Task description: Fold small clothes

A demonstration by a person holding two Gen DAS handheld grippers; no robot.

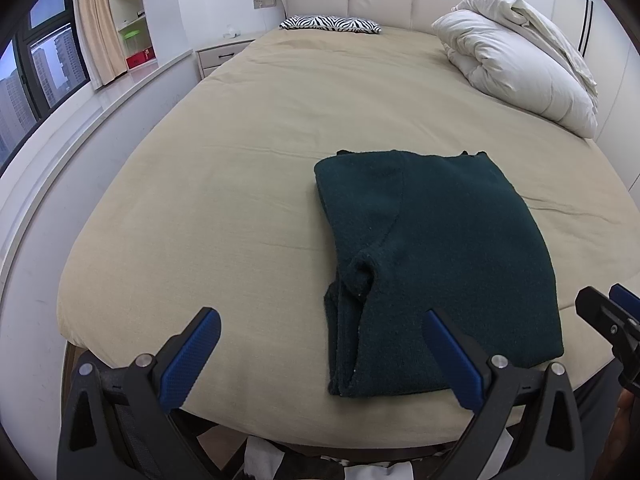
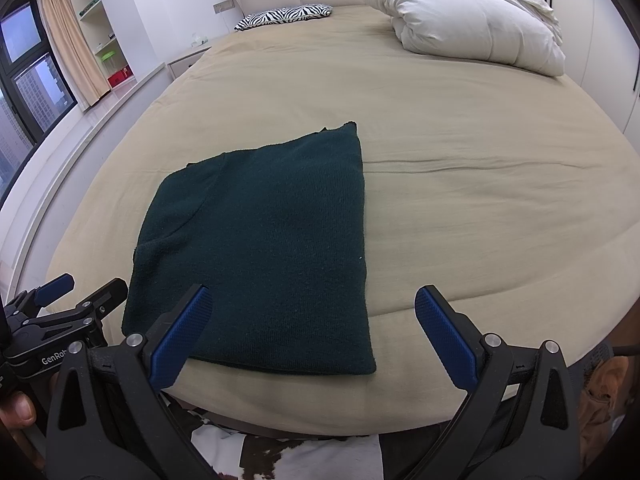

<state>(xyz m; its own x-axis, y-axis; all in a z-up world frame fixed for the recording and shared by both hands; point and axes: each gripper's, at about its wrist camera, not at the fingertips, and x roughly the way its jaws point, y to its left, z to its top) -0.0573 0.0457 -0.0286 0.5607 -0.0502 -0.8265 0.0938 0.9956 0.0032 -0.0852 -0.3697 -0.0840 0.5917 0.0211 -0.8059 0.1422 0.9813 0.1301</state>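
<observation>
Left wrist view: one dark green sweater (image 1: 432, 264) lies folded on the bed (image 1: 240, 160), just ahead of the left gripper (image 1: 320, 356), fingers spread wide and empty. Right gripper (image 2: 310, 336) same deal, wide apart, nothing held. One zebra pillow (image 1: 330, 24), one white duvet (image 1: 516, 60).

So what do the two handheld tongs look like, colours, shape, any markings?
Both alike: the left tongs and right tongs have black plastic arms splaying into a V, silver round bolts at the joints, and flat blue pads with a fine dotted texture. The right view shows white lettering "GenRob" on the left unit's black body.
</observation>
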